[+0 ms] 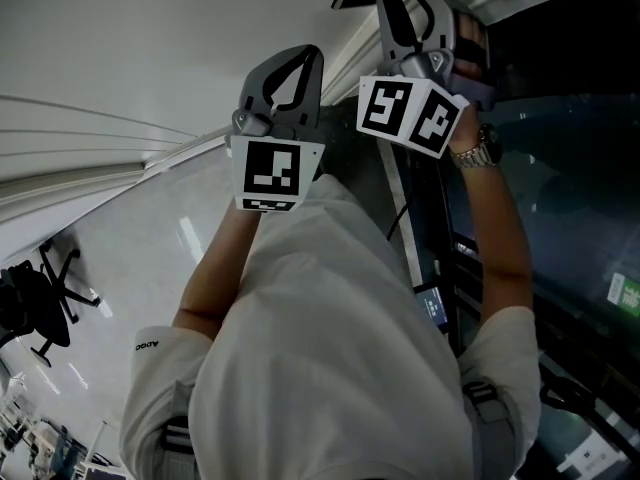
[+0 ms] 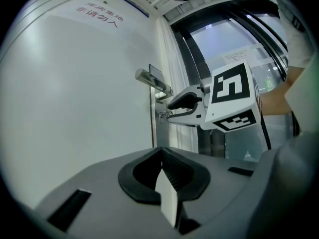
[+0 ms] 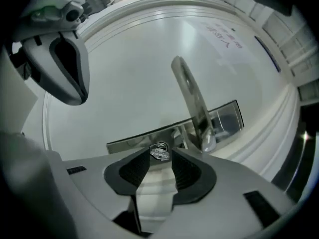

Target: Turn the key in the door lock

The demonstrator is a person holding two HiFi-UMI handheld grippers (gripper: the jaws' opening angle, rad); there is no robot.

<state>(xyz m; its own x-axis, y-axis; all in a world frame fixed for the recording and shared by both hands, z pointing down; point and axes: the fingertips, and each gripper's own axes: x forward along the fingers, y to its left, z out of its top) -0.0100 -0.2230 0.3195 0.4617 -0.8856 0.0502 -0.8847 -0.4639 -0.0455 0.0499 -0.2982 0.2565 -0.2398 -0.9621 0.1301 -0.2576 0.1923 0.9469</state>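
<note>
Right now the key sits in the lock, low in the centre of the right gripper view. Its small silvery bow lies between the jaws of the right gripper, which stand apart and do not press it. Closing off-centre could pinch only an edge, so the bow might slip on the turn. Twisting askew could bend the thin blade (or knock the lever just above). The key is bright, flat, rounded metal; the jaw pads are dark and ribbed. Around it are a brushed steel lock plate and a slim polished door handle on a smooth white door. The left gripper, jaws together on nothing, hangs back.
</note>
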